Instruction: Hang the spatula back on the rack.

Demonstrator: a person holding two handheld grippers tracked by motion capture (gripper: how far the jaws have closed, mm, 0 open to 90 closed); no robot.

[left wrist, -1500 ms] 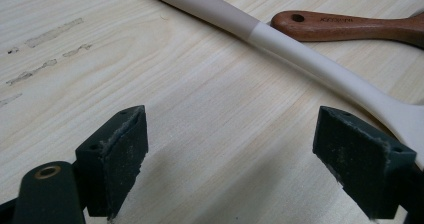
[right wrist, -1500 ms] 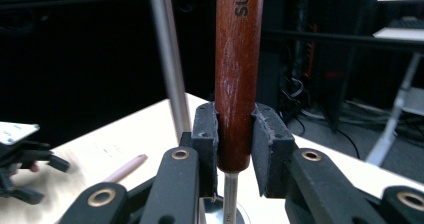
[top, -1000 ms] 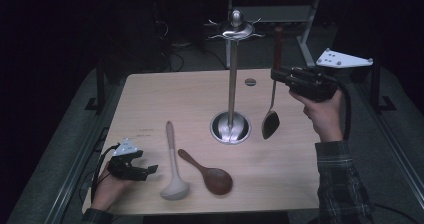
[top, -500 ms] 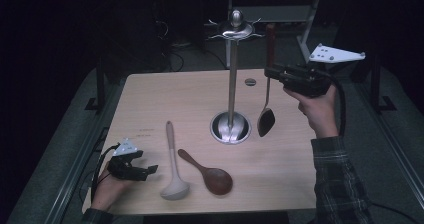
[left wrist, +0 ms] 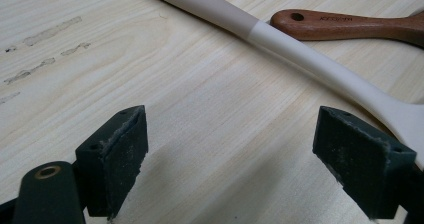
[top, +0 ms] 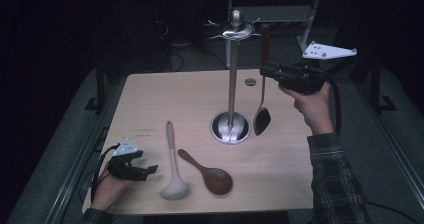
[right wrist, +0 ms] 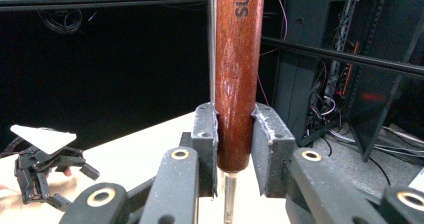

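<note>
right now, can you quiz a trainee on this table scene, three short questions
1. True or false: the right gripper is clamped on the hanging spoon's wooden handle.
2. Which stands open over bare table: the left gripper or the right?
3. How many utensils lie flat on the table?

Key:
1. True.
2. The left gripper.
3. Two: the pale ladle and the brown wooden spoon.

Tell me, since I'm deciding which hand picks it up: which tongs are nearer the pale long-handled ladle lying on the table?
Left. The left tongs rest open just beside the pale ladle; the right tongs are raised across the table, gripping a wooden-handled spoon.
</note>
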